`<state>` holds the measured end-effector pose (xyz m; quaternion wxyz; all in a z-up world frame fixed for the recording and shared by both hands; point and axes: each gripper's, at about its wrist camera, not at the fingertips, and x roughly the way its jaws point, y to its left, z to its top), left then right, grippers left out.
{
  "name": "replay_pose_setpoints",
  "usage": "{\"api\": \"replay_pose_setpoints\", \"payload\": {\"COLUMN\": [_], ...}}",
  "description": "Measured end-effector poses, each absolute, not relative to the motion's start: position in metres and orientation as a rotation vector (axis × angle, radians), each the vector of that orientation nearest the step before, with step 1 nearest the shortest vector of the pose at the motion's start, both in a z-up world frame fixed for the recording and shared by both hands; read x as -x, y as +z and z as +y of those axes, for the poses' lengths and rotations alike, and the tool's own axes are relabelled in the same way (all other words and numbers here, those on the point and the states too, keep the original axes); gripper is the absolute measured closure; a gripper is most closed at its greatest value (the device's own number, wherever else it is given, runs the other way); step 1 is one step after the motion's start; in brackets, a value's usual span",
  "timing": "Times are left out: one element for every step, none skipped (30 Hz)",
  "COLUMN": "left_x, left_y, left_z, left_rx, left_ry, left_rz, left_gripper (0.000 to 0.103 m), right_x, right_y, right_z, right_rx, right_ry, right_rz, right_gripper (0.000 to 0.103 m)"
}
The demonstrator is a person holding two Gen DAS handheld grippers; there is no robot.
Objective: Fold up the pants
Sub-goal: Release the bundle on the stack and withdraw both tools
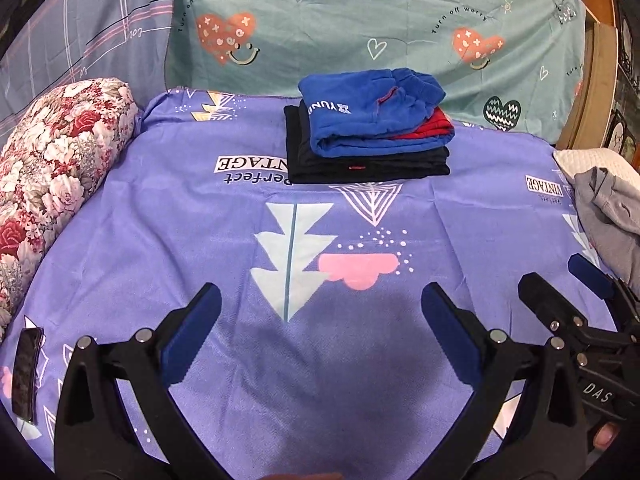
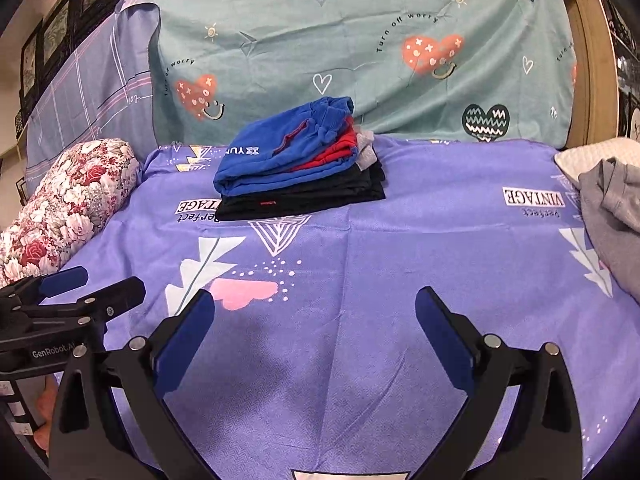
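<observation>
A stack of folded pants sits at the far side of the purple printed sheet, blue pair on top, red beneath, black at the bottom. My left gripper hovers open over bare sheet well short of the stack, nothing between its fingers. My right gripper is likewise open and empty over the sheet. Each gripper shows in the other's view, the right gripper at the right edge, the left gripper at the left edge. A crumpled grey garment lies at the right edge.
A floral rolled quilt bounds the left side. A teal heart-print cloth rises behind the stack. A dark phone lies at the near left. A white pillow sits under the grey garment.
</observation>
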<state>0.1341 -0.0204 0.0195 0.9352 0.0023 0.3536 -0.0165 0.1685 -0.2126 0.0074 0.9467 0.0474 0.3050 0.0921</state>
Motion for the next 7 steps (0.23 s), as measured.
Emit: {"api": "replay_pose_setpoints", "payload": {"left_x": [-0.136, -0.139, -0.141, -0.143, -0.145, -0.147, -0.148], "left_y": [0.017, 0.014, 0.011, 0.007, 0.003, -0.002, -0.005], "left_z": [-0.022, -0.023, -0.023, -0.023, -0.023, -0.023, -0.023], "left_rx": [-0.012, -0.020, -0.024, -0.027, -0.031, -0.035, -0.035], "left_ry": [-0.033, -0.031, -0.030, -0.028, -0.021, -0.014, -0.013], "left_rz": [0.730, 0.736, 0.738, 0.738, 0.736, 0.737, 0.738], "left_gripper": [0.002, 0.002, 0.002, 0.002, 0.002, 0.002, 0.002], "right_x": [-0.169, -0.170, -0.172, -0.173, -0.174, -0.175, -0.176], "right_y": [0.005, 0.002, -0.001, -0.004, -0.006, -0.008, -0.010], "right_z": [-0.214, -0.215, -0.215, -0.214, -0.214, -0.214, -0.213], "right_rx": [-0.107, -0.118, -0.119, -0.120, -0.121, -0.120, -0.119], "right_ry": [0.190, 0.193, 0.193, 0.190, 0.187, 0.189, 0.189], "right_rz": [0.626, 0.635, 0.644, 0.654, 0.666, 0.673, 0.680], "right_gripper": [0.002, 0.002, 0.002, 0.002, 0.002, 0.002, 0.002]}}
